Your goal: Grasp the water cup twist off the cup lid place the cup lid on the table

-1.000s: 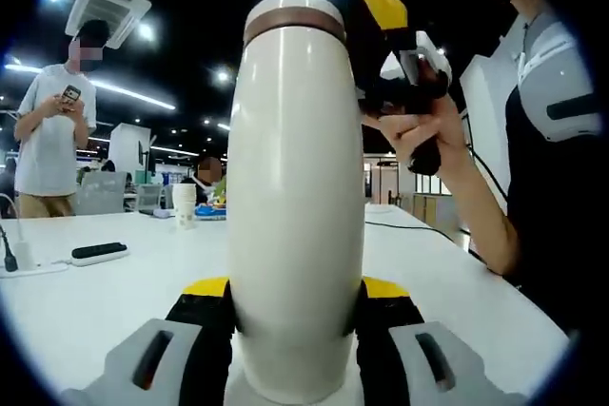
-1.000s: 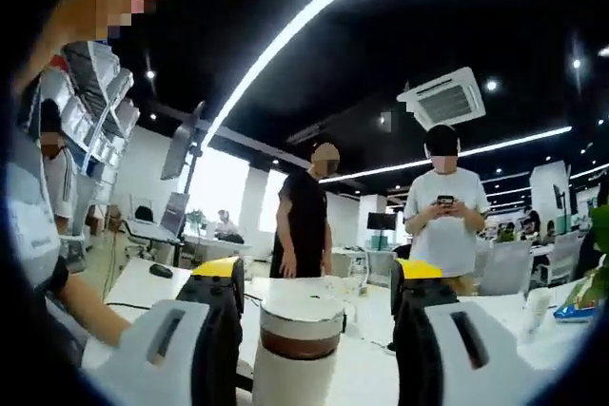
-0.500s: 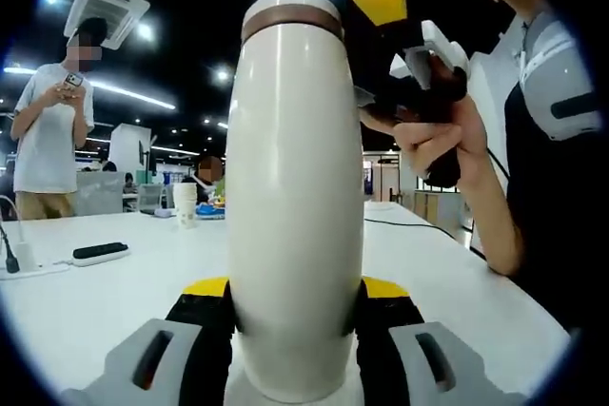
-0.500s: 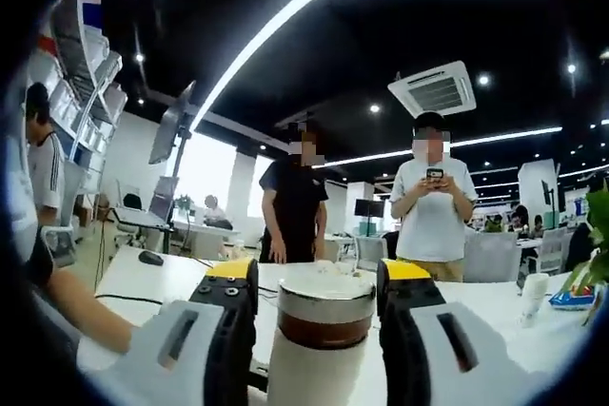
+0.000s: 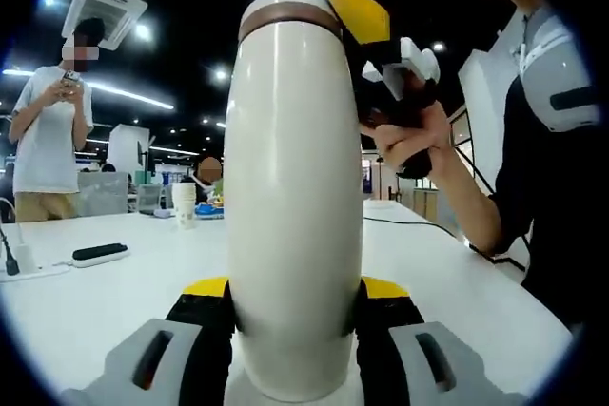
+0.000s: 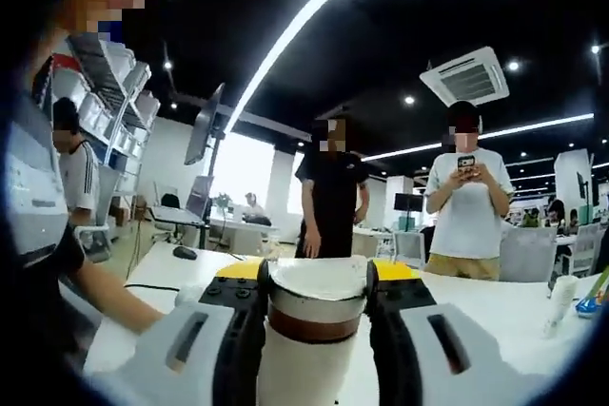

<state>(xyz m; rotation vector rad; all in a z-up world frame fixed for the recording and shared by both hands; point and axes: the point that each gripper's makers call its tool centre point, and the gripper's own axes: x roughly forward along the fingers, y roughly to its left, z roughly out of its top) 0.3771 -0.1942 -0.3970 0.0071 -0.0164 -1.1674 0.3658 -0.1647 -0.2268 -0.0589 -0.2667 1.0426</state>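
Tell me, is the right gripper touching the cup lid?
Touching. The right gripper view shows the right gripper with both jaws pressed against the cup lid, no gap.

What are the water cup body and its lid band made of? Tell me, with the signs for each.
Water cup: smooth cream shell with a soft sheen, looks like coated metal or plastic; cannot tell which. Lid band: matte brown ring under a cream cap, wood-toned, perhaps plastic. Both tools clamp it: left tool, right tool.

Cream water cup wearing a brown band under its cream cup lid; black, yellow-tipped jaws of the left gripper and right gripper flanking it, above the white table.
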